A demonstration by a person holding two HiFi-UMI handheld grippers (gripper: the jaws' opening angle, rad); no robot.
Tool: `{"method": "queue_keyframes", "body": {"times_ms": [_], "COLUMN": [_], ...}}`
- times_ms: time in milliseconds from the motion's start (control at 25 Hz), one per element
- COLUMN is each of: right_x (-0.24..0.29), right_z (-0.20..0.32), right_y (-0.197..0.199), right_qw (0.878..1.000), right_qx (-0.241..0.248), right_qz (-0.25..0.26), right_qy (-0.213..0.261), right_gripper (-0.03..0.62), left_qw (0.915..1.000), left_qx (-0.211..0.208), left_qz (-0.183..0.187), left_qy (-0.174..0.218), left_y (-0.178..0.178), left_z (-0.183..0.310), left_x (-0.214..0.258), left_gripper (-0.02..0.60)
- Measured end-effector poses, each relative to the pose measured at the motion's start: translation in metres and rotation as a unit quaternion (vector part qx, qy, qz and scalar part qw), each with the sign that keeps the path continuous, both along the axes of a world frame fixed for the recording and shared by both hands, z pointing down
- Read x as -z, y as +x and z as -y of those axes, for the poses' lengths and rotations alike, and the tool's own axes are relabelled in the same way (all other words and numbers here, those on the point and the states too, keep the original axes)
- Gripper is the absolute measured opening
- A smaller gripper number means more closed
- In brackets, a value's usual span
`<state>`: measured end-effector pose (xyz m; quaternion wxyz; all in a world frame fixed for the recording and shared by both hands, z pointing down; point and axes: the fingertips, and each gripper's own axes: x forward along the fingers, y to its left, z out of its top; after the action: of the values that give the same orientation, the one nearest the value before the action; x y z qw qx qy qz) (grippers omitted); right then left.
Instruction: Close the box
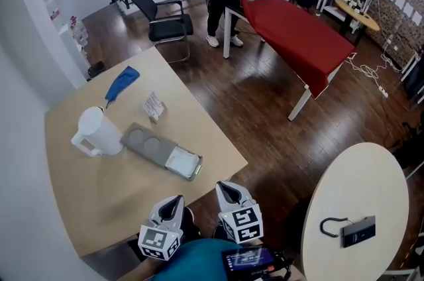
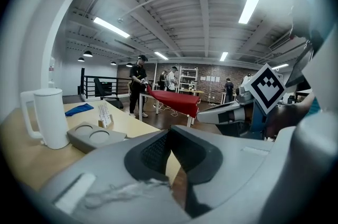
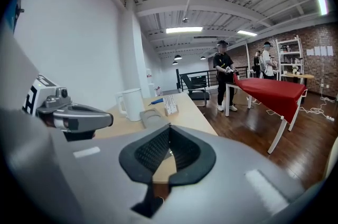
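Note:
The grey box (image 1: 162, 150) lies open and flat on the wooden table (image 1: 86, 207). Its half with two round recesses is toward the jug, and the half with white contents (image 1: 182, 160) is nearer the table's edge. In the left gripper view the box (image 2: 95, 137) shows low at the left, and in the right gripper view the box (image 3: 153, 118) sits just past the jaws. My left gripper (image 1: 176, 200) and right gripper (image 1: 225, 188) hover side by side off the table's near corner, short of the box. Both are shut on nothing.
A white jug (image 1: 98, 132) stands left of the box, with a small card stand (image 1: 154, 105) and a blue cloth (image 1: 122, 82) behind it. A round table (image 1: 371, 187) with a black device (image 1: 358, 230) is at my right. A red-covered table (image 1: 298, 31), a chair (image 1: 165, 18) and people stand farther off.

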<state>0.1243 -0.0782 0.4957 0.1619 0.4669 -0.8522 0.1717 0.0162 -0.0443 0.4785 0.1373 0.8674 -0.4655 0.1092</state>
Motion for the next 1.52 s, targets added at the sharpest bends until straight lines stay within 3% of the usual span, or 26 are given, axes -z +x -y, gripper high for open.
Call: {"method": "queue_keyframes", "body": {"times_ms": [280, 680, 1080, 1520], "right_x": [-0.026, -0.102, -0.167, -0.181], "right_z": [0.043, 0.088, 0.078, 0.079], "right_y": [-0.025, -0.044, -0.039, -0.053], "right_qw": [0.999, 0.989, 0.968, 0.963], "right_qx": [-0.014, -0.039, -0.055, -0.043], "right_qz": [-0.019, -0.075, -0.115, -0.116], "right_qy": [-0.035, -0.122, -0.217, -0.238], "right_gripper": [-0.006, -0.008, -0.008, -0.008], "left_qw": [0.9999, 0.9983, 0.9942, 0.9922], "left_qx": [-0.005, 0.0, -0.031, -0.037], "left_qz": [-0.009, -0.002, 0.007, 0.003], "left_qy": [-0.01, -0.058, -0.103, -0.119], "left_y": [-0.03, -0.078, -0.081, -0.086], "left_z": [0.051, 0.093, 0.111, 0.115], "left_x": [-0.013, -0.064, -0.107, -0.123], "left_gripper": [-0.008, -0.008, -0.008, -0.008]}}
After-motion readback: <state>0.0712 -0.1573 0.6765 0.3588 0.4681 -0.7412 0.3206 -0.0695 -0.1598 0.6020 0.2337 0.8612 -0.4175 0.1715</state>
